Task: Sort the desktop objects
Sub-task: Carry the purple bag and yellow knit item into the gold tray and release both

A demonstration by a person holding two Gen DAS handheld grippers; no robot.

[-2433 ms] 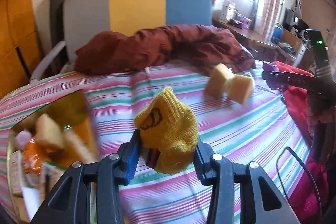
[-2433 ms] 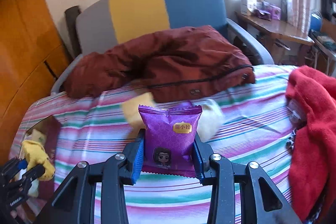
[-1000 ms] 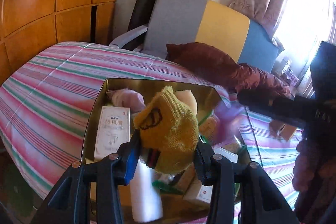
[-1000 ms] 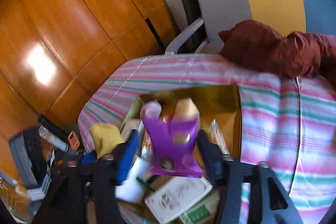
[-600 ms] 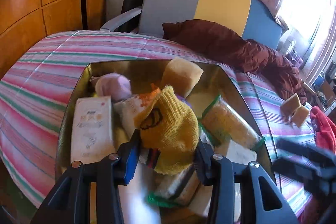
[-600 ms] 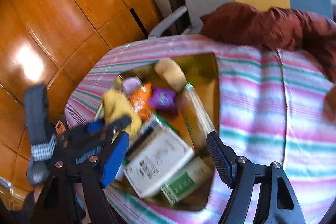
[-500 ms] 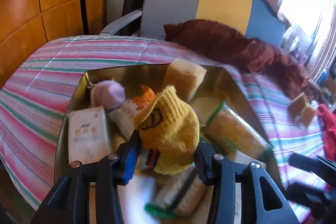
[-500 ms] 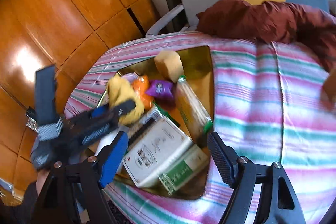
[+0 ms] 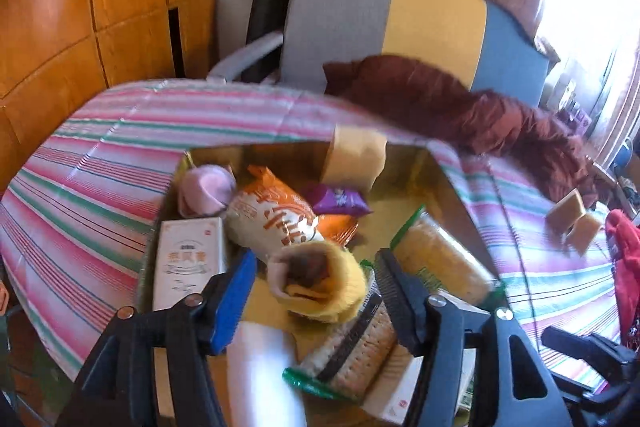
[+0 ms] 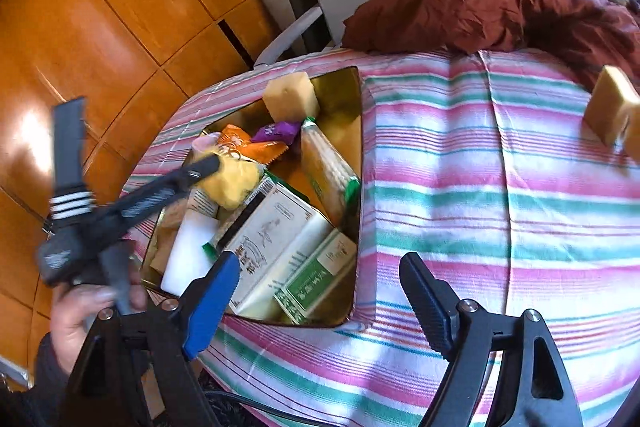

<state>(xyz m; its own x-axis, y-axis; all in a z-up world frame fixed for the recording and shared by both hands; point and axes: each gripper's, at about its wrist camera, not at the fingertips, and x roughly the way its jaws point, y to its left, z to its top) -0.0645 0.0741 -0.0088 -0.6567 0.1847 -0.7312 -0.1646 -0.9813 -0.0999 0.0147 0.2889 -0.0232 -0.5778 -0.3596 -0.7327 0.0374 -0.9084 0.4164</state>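
Observation:
A gold tin box [image 9: 448,183] [image 10: 358,163] sits on the striped cloth, filled with several packets and boxes. My left gripper [image 9: 312,279] is open just above it, and the yellow sock [image 9: 320,283] [image 10: 232,179] lies loose between its jaws on the packets. The purple snack packet [image 9: 338,201] [image 10: 278,131] lies in the box beside an orange bag [image 9: 272,215]. My right gripper [image 10: 320,287] is open and empty over the box's near right corner. Two tan sponges [image 9: 572,217] [image 10: 612,111] lie on the cloth to the right.
A dark red jacket [image 9: 460,107] [image 10: 500,15] lies at the table's far side before a grey, yellow and blue chair [image 9: 392,15]. A red cloth [image 9: 626,267] lies at the right edge. Wooden panels [image 10: 100,27] stand to the left.
My left gripper has opened and let the yellow sock drop into the box. My right gripper, which let go of the purple packet earlier, has drawn back to the right.

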